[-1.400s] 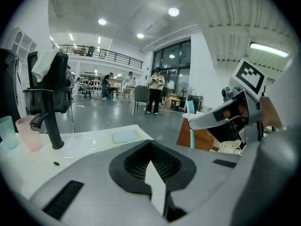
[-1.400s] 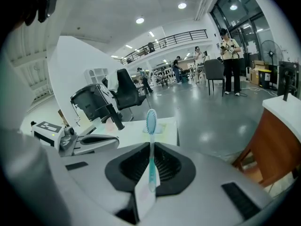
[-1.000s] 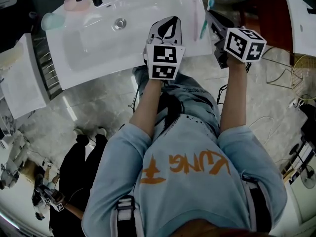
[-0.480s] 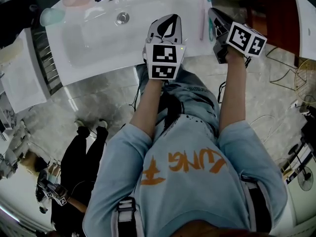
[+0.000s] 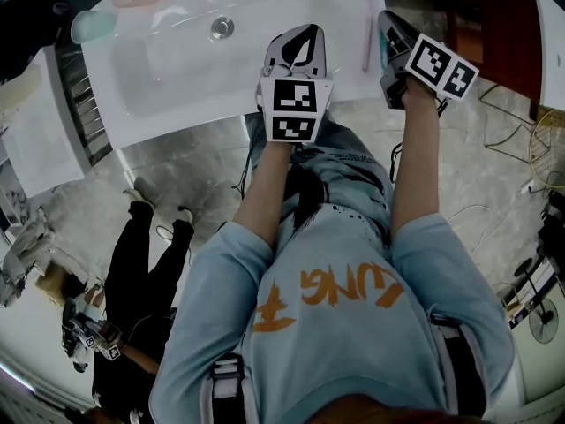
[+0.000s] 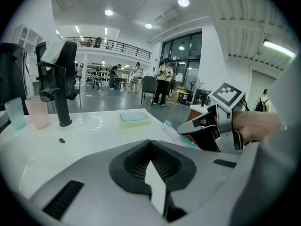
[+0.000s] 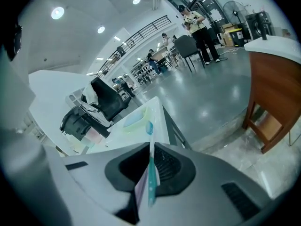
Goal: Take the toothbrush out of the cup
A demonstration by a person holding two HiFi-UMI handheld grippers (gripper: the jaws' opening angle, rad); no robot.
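Black faucet (image 6: 62, 102), soap dish (image 6: 133, 117) on white sink (image 5: 168, 71)

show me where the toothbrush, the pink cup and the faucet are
toothbrush (image 7: 151, 166), right gripper view, on the middle of its teal handle
pink cup (image 6: 37, 113), left gripper view, on its side wall
faucet (image 6: 60, 102), left gripper view, on its black upright stem

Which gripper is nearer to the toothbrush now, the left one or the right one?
Right. The right gripper is shut on the toothbrush, holding its handle. The left gripper is over the front rim of the basin, apart from the toothbrush.
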